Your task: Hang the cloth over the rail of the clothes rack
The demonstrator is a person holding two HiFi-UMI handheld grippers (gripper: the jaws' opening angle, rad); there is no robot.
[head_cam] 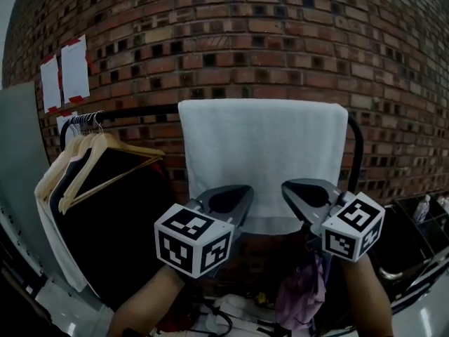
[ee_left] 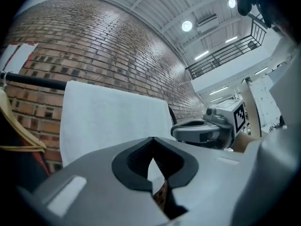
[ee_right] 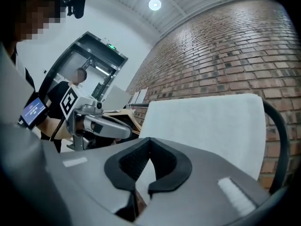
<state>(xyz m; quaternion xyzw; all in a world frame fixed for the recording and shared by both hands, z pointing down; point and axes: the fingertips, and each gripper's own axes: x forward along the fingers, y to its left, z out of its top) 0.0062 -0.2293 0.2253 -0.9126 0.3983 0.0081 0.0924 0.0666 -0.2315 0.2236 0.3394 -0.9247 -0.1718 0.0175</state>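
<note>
We are holding the left claw (head_cam: 230,199) and the right claw (head_cam: 307,192) side by side, low in front of the rack. In each gripper view the jaws are meeting at their tips with nothing pinched between the pads, so both claws are fully closed and empty.

Just beyond the claw tips, the white cloth (head_cam: 263,160) is hanging with its lower hem level with them and not touching either one. Above the claws, the cloth is folding over the black rail (head_cam: 140,111) and lying flat and square along it. We are judging the hanging step as done; at most a withdrawal and a check of the drape are left.

Edges and room:
- Left of the left claw, the cloth's side edge is falling straight, and wooden hangers (head_cam: 105,153) with dark garments (head_cam: 119,223) are crowding the rail.
- Right of the right claw, the cloth's other edge is ending just beside the rack's curved upright (head_cam: 358,153).
- Below the claws, purple fabric (head_cam: 302,293) is limiting any downward move.
- Behind the claws, toward us, the room is looking open.

Farthest out, a brick wall (head_cam: 280,34) is closing the space beyond the rail.
</note>
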